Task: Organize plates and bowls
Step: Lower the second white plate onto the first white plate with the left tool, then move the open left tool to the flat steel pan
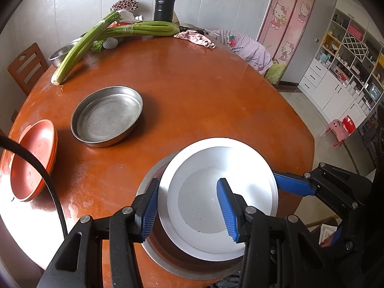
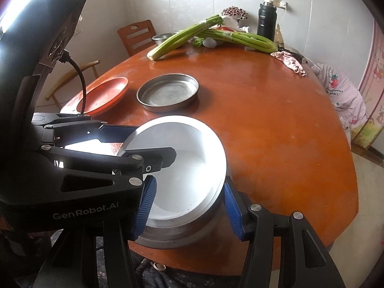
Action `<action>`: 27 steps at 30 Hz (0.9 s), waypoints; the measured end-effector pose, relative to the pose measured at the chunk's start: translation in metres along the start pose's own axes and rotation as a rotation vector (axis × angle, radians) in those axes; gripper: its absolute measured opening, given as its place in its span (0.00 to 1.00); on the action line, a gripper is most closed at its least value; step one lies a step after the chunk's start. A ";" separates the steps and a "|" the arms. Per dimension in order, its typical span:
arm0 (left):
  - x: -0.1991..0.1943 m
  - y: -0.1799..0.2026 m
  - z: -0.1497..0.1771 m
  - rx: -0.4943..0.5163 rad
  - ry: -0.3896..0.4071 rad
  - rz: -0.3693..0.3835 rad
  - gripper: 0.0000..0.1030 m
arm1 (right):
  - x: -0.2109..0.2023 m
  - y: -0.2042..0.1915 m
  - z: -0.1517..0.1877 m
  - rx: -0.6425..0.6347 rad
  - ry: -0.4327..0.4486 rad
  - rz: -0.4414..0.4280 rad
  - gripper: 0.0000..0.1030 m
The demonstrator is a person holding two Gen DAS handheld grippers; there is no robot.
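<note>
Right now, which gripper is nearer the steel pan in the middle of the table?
Left. The left gripper straddles the near-left rim of the white plate, on the side facing the steel pan. The right gripper is at the plate's opposite edge, farther from the pan.

There is one white plate [image 1: 216, 199] between the left tongs [image 1: 189, 210], sitting in one big metal bowl [image 1: 168, 254]. Far past the tongs lies one flat metal pan [image 1: 106, 116]. To their left are stacked orange plates [image 1: 33, 160]; I cannot count them. Way beyond sit two celery bunches [image 1: 144, 28], one small metal bowl [image 1: 60, 54] and one dark bottle [image 1: 164, 3].
</note>
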State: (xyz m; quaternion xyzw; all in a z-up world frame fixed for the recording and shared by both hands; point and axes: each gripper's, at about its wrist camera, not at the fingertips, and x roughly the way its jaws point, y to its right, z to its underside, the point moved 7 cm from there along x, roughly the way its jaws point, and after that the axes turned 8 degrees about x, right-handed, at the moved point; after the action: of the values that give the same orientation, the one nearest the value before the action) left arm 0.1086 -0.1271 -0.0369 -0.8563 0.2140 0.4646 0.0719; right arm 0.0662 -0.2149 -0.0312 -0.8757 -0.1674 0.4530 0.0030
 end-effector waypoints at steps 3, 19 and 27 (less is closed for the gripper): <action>0.000 0.000 0.001 -0.002 0.002 0.001 0.46 | -0.001 0.001 0.000 -0.001 0.003 0.001 0.56; -0.005 -0.020 0.001 -0.054 0.018 -0.007 0.46 | -0.004 0.001 0.000 -0.017 0.018 0.019 0.56; -0.013 -0.035 0.001 -0.092 0.035 -0.028 0.46 | -0.006 0.001 -0.004 -0.029 0.022 0.029 0.56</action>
State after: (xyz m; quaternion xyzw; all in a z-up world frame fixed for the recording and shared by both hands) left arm 0.1169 -0.0910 -0.0295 -0.8695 0.1819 0.4578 0.0352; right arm 0.0663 -0.2174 -0.0239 -0.8829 -0.1613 0.4408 -0.0145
